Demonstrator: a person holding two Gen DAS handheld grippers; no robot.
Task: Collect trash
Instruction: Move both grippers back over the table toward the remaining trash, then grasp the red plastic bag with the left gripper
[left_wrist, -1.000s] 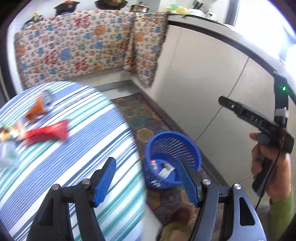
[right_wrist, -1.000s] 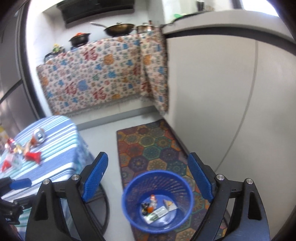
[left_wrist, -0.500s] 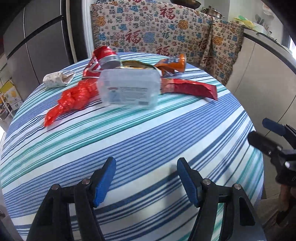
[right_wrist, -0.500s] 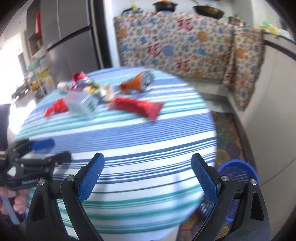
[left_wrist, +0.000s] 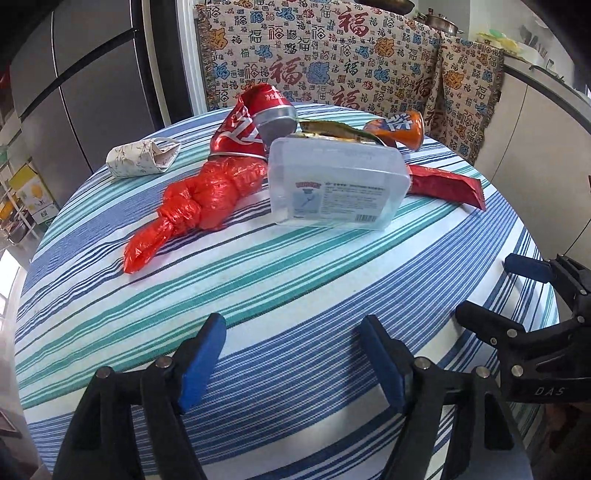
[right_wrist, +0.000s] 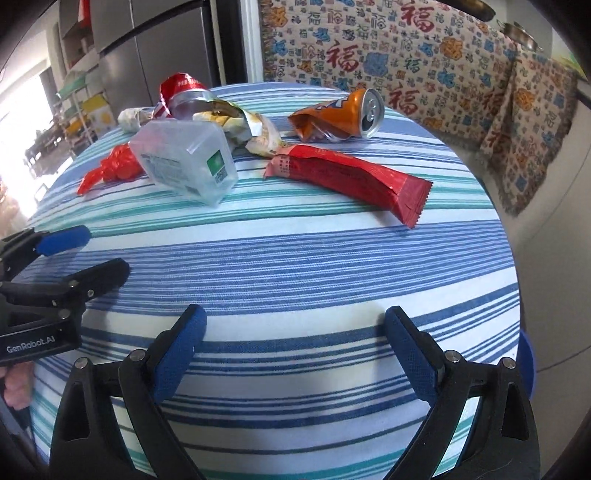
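Trash lies on a round striped table: a knotted red plastic bag, a clear plastic box, a crushed red can, a crumpled paper cup, a crushed orange can, a long red wrapper and a yellowish snack wrapper. My left gripper is open and empty over the near table edge. My right gripper is open and empty, also at the near edge, and shows at the right of the left wrist view.
A patterned cloth covers the counter behind the table. A grey fridge stands at the back left. A sliver of the blue basket shows on the floor at the table's right side. White cabinets stand right.
Both grippers swung from the blue basket on the floor to face the table, then moved slightly closer to the trash. Both stayed open and empty.
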